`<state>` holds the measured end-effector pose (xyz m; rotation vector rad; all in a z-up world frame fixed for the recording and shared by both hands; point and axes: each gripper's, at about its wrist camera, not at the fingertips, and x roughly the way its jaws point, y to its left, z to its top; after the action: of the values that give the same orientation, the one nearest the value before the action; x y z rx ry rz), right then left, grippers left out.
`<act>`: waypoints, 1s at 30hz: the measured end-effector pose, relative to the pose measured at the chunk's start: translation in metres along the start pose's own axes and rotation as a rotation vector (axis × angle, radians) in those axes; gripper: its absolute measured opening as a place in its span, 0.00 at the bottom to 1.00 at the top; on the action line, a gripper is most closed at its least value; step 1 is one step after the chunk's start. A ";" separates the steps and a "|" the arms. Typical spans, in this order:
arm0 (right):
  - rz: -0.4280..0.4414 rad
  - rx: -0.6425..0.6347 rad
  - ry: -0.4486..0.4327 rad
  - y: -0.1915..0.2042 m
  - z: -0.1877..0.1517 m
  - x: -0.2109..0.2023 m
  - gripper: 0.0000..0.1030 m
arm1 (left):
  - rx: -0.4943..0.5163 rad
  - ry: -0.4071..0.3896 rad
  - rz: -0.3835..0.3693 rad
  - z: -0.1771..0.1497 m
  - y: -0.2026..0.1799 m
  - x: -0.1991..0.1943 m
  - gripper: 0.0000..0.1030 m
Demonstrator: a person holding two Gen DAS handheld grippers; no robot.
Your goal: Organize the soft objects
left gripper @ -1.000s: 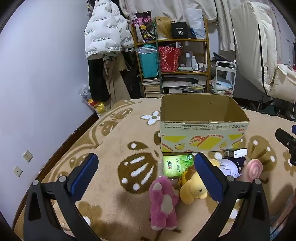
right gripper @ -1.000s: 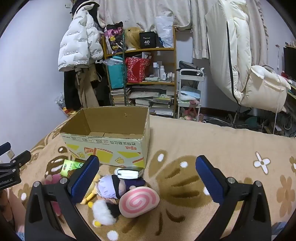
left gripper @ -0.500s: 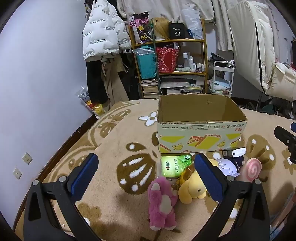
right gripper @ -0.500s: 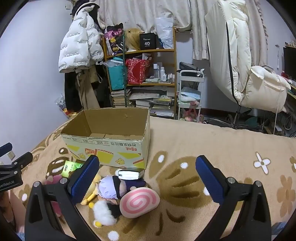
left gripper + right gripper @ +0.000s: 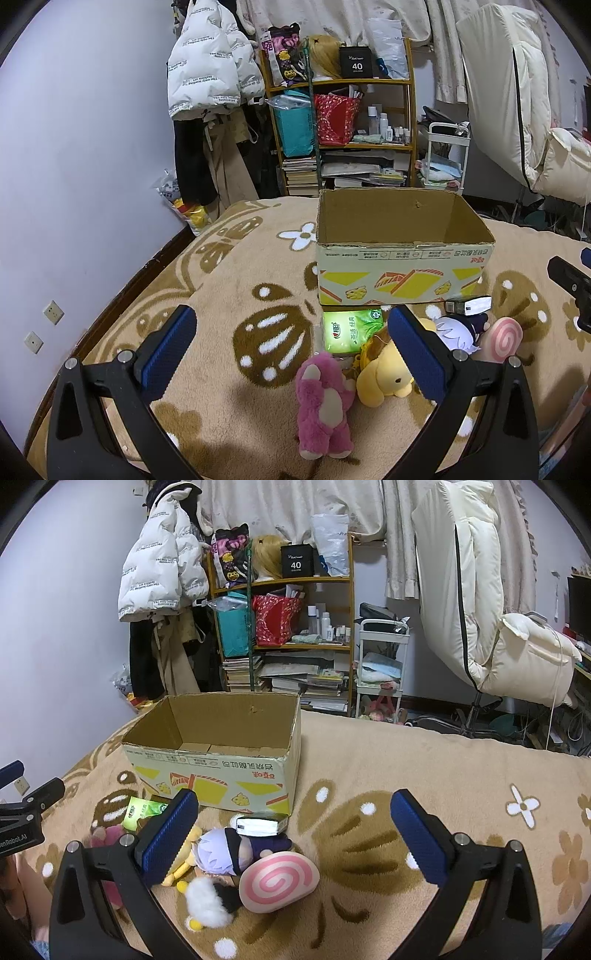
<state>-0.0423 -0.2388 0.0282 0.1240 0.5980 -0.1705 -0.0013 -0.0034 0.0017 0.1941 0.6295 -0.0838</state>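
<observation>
A fleecy tan blanket [image 5: 229, 288] printed with brown leaf shapes and white flowers is spread over the whole surface. On it an open corrugated cardboard box [image 5: 402, 254] is set, rectangular, its front printed with yellow shapes; its brown inside is seen bare in the right wrist view, where the box [image 5: 221, 760] stands left of centre.

The soft things are gathered on the blanket just in front of the box. A shaggy pink bear [image 5: 325, 398] is laid face up, nearest the left camera. A smooth yellow plush [image 5: 384, 376] is pressed against its right side. A round pink-and-white swirl cushion [image 5: 279, 880] is laid at the right end of the cluster, touching a doll [image 5: 221, 853] with pale lilac hair and dark clothes. A fluffy white-and-black plush [image 5: 208, 901] is seen below the doll. A flat, glossy green tissue pack [image 5: 351, 328] is laid against the box front, and a small dark-and-white carton [image 5: 258, 825] rests on the doll near the box corner.

The left gripper [image 5: 291, 350] is held spread wide above the blanket, its ribbed blue pads [image 5: 168, 349] touching nothing. The right gripper [image 5: 295, 834] is likewise spread wide and empty, its left pad overlapping the yellow plush in view only.
</observation>
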 end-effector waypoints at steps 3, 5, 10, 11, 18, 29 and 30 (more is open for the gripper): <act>0.000 0.001 0.000 0.000 0.001 -0.001 1.00 | -0.002 0.000 -0.002 0.000 0.001 0.000 0.99; 0.001 0.001 0.000 0.002 0.001 -0.001 1.00 | -0.003 0.000 -0.003 0.001 0.002 0.000 0.99; 0.004 -0.004 0.005 0.002 -0.001 0.000 1.00 | -0.004 0.002 -0.008 0.000 0.002 0.001 0.99; 0.003 -0.005 0.005 0.003 -0.001 0.001 1.00 | -0.004 0.005 -0.014 0.001 0.003 0.001 0.99; 0.002 -0.003 0.005 0.004 -0.001 0.001 1.00 | 0.012 0.008 -0.007 -0.001 -0.001 0.003 0.99; 0.002 -0.005 0.006 0.004 -0.001 0.001 1.00 | 0.011 0.013 -0.005 -0.002 -0.002 0.004 0.99; 0.003 -0.004 0.006 0.004 -0.001 0.001 1.00 | 0.012 0.013 -0.004 -0.002 -0.002 0.004 0.99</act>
<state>-0.0408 -0.2348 0.0272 0.1217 0.6044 -0.1664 0.0010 -0.0048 -0.0025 0.2050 0.6426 -0.0904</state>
